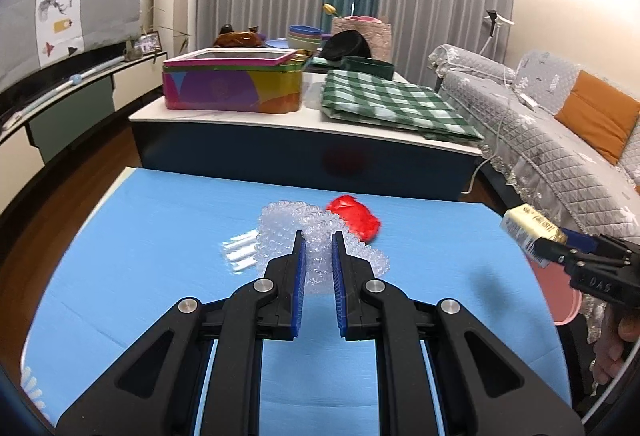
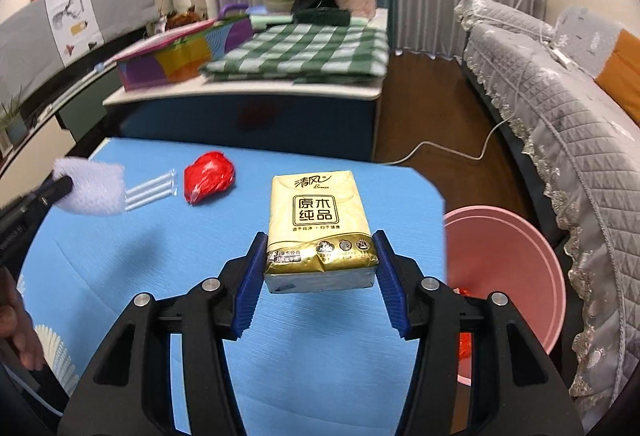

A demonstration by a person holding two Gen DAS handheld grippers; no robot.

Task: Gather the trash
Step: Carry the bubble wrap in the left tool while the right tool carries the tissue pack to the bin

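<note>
Table point(image 2: 120, 268), blue-topped: carries red wrapper point(image 2: 209, 177) and clear straws point(image 2: 150, 189). Pink bin point(image 2: 520, 276) on floor off table's right edge, below and just right of right gripper point(image 2: 320, 268); red scrap already inside. Tissue pack point(image 2: 318, 220) pinched across its width by right gripper, lifted clear of table, long axis pointing forward away from claw, printed face up. Next move judged a short carry rightward over bin rim. Bubble wrap point(image 1: 320, 236) pinched in left gripper point(image 1: 319, 256), jaws narrowed on it; appears lifted, straws just left of it, red wrapper just beyond.
</note>
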